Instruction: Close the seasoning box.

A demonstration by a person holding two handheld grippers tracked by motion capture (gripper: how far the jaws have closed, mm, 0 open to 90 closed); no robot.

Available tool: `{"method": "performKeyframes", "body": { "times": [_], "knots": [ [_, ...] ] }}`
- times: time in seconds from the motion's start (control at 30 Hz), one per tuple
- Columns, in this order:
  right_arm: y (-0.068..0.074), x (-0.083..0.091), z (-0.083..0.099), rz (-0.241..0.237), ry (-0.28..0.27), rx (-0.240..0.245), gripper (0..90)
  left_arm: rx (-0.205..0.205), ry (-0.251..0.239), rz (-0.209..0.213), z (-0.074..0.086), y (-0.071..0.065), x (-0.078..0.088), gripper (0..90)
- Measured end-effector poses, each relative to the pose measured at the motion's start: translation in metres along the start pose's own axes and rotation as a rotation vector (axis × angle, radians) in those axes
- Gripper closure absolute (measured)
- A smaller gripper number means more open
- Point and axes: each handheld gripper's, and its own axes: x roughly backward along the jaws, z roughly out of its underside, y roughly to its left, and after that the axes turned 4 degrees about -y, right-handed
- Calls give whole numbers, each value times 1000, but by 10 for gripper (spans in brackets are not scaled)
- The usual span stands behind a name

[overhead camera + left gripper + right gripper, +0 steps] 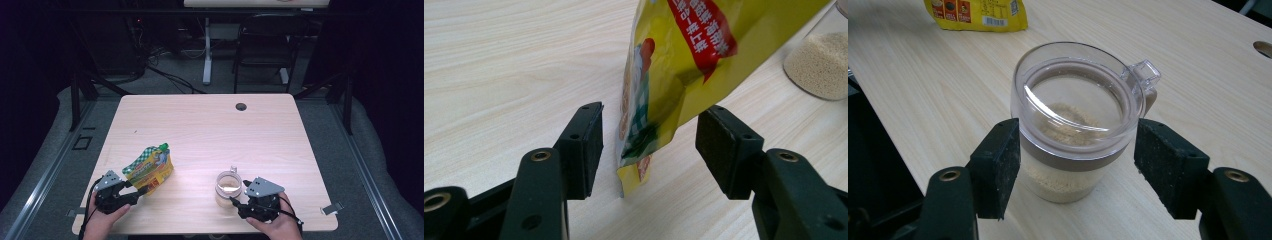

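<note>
Looking down from the high view, the left gripper (131, 192) sits at the lower corner of a yellow pouch (149, 169), while the right gripper (238, 203) reaches the near side of a clear jar (228, 188) on the table (210, 125). Along the left gripper view, that corner hangs between jaws standing apart, touching neither pad. Along the right gripper view, the grain-filled jar stands upright between jaws spread wide, its lid close to both pads, with no firm press visible.
</note>
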Motion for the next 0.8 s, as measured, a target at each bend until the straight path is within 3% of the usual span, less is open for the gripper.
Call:
{"method": "performKeyframes", "body": {
  "times": [0.37, 0.53, 0.67, 0.8],
  "knots": [
    [-10, 9, 7, -10, -30, -85, 345, -6, 5, 6, 1, 0, -1, 445],
    [-17, 12, 14, 14, -34, -122, 350, -5, 6, 9, 1, 0, -2, 445],
    [-28, 13, 24, 42, -43, -188, 354, -7, 9, 7, 1, 0, -2, 445],
    [-36, 12, 29, 57, -44, -220, 354, -8, 10, 2, 1, 1, -2, 442]
  ]
}}
